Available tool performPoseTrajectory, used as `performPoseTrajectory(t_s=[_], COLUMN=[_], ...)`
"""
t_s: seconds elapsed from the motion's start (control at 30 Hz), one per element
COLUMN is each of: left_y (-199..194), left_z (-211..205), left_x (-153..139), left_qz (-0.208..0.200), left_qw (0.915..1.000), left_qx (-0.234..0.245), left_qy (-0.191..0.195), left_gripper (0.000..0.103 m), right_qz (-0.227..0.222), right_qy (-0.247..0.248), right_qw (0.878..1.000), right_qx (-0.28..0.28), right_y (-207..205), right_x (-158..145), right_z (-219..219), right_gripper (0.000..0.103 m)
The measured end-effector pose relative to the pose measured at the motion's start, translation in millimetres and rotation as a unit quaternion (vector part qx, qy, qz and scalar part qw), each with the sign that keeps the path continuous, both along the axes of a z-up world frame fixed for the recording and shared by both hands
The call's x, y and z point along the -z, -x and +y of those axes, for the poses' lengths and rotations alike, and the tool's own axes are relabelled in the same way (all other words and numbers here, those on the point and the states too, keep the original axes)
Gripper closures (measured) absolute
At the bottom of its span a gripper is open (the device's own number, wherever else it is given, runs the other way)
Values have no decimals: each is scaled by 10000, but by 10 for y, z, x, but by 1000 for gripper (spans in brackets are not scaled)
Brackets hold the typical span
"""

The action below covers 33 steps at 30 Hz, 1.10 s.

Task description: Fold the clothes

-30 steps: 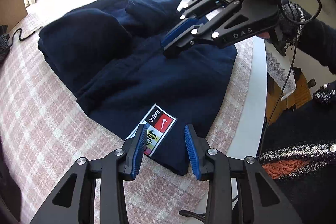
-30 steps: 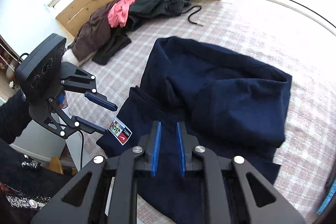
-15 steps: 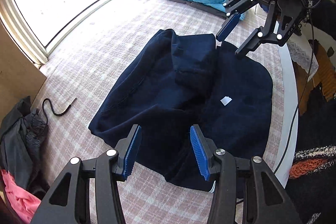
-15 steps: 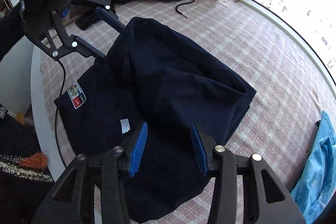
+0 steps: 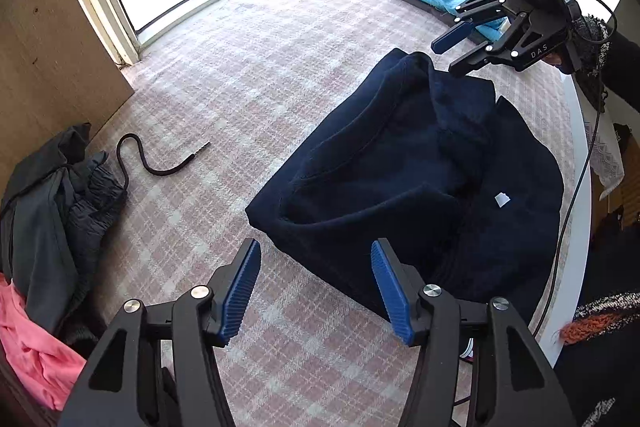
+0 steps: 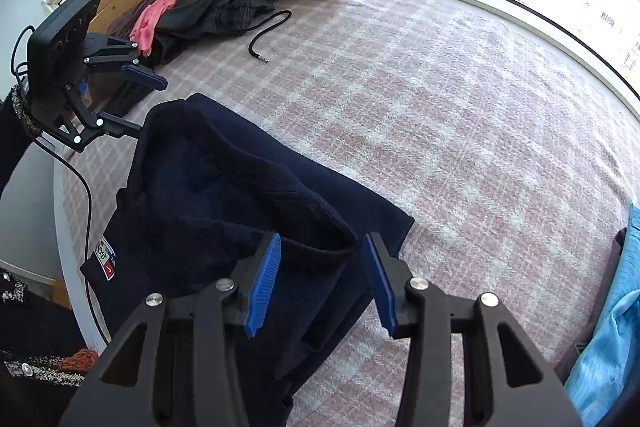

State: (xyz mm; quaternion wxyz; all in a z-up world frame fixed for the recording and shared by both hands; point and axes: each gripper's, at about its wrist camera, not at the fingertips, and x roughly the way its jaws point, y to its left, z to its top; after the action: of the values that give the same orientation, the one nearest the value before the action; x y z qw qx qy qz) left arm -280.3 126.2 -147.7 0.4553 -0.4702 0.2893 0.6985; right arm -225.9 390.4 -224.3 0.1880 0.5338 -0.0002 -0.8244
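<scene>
A navy sweatshirt (image 5: 404, 183) lies partly folded on the plaid-covered counter (image 5: 256, 75), near its rounded edge. The left gripper (image 5: 316, 283) hovers over the garment's near corner, its jaws having just been opening, now wide and empty. The right gripper (image 6: 322, 273) hangs above the opposite end, jaws moderately apart, the fabric below them but not pinched. A heap of dark and pink clothes (image 6: 192, 11) lies well apart from it.

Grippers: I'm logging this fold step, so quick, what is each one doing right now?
Left gripper: open, holding nothing; its jaws have just been opening above the navy garment.
Right gripper: open, holding nothing, over the garment's edge.
</scene>
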Motion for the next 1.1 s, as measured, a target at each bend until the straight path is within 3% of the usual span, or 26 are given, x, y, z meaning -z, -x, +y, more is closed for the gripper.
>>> performPoseTrajectory(t_s=[0.3, 0.33, 0.4, 0.5, 0.6, 0.7, 0.83, 0.87, 1.0, 1.1], left_y=[97, 82, 58, 67, 45, 49, -17, -47, -203, -429], left_z=[296, 308, 320, 308, 292, 285, 157, 100, -144, -218], left_x=[244, 255, 277, 308, 296, 290, 128, 64, -189, -281], left_qz=[-257, -263, -282, -363, -285, -255, 12, 107, 233, 315], left_qw=[9987, 9985, 9981, 9980, 9983, 9988, 9998, 9999, 9994, 9991], left_qx=[383, 433, 506, 471, 468, 350, 146, 80, -191, -78], left_qy=[202, 209, 217, 226, 197, 231, 152, 102, -194, -258], left_gripper=[49, 52, 64, 83, 83, 80, 72, 72, 68, 65], right_qz=[-282, -323, -336, -285, -76, 0, 245, 96, -365, -552], right_qy=[90, 128, 68, -88, -253, -308, 224, 432, 213, 168], right_qw=[9983, 9980, 9976, 9971, 9985, 9993, 9994, 9990, 9963, 9952], right_qx=[-499, -532, -600, -707, -476, 190, 34, -111, -752, -787], right_y=[125, 126, 123, 90, 83, 0, -553, -660, -903, -909], right_x=[123, 130, 137, 100, 4, -187, -460, -425, -86, 119], right_z=[-127, -130, -154, -194, -152, -27, -243, -380, -1000, -1141], right_gripper=[62, 65, 81, 86, 83, 76, 76, 76, 76, 76])
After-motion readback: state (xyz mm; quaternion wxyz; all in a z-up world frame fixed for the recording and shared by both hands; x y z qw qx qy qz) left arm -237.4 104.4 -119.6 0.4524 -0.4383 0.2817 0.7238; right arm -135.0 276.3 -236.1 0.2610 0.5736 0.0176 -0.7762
